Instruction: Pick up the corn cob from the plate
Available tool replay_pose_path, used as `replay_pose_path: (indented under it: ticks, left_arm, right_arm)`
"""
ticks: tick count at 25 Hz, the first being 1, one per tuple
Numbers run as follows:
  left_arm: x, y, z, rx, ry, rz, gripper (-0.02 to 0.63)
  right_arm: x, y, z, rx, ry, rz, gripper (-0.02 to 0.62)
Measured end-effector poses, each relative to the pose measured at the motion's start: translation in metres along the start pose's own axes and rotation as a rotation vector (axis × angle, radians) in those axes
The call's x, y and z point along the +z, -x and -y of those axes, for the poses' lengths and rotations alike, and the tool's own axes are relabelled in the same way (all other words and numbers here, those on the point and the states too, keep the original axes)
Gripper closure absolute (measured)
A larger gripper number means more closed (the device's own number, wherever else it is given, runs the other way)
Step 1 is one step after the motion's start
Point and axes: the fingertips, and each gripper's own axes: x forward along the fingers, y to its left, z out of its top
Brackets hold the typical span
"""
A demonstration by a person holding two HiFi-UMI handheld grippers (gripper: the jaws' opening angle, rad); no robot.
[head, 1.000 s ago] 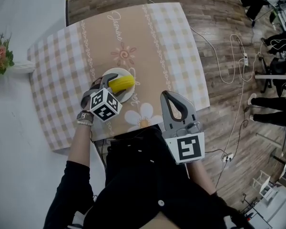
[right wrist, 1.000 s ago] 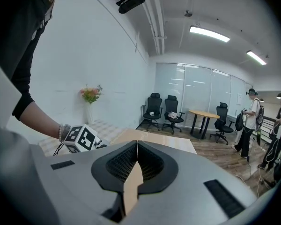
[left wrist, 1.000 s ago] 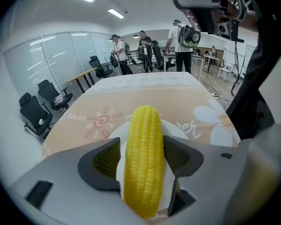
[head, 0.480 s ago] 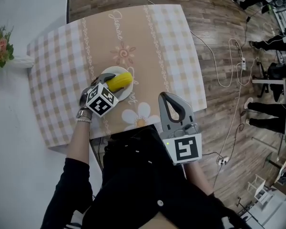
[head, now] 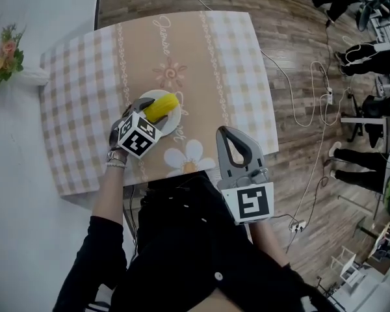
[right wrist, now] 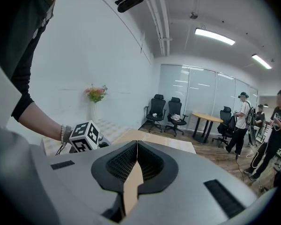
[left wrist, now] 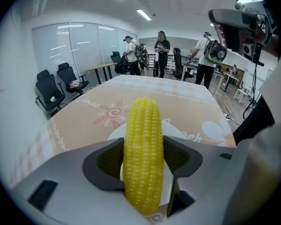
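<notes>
Grasp closing at mid-length.
Head view: we see the ridged yellow corn cob (head: 161,108) on the round white plate (head: 172,126). Left gripper view: the left gripper (left wrist: 144,159) fingers, just closing, pinch its middle. It looks firm, light and grippy. Right gripper view: the right gripper (right wrist: 136,165) fingers are clenched and empty.

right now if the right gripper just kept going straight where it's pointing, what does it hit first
Probably the table. The right gripper, jaws together, tilts slightly down over the near edge, and only its tan top lies straight ahead. How far along it would land is hard to judge.
</notes>
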Motion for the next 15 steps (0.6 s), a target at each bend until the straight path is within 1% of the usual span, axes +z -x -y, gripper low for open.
replay_pose_path:
  ticks: [4, 8, 15]
  left_arm:
    - [0.006, 0.013, -0.005, 0.036, 0.036, 0.037, 0.342]
    - [0.013, 0.029, -0.01, 0.08, 0.05, 0.064, 0.344]
    - [0.023, 0.06, -0.014, 0.146, 0.112, 0.126, 0.35]
  right_arm:
    - [0.003, 0.0, -0.004, 0.012, 0.013, 0.008, 0.555]
    - [0.01, -0.003, -0.005, 0.028, 0.023, 0.027, 0.555]
    - [0.022, -0.006, -0.009, 0.056, 0.049, 0.057, 0.555]
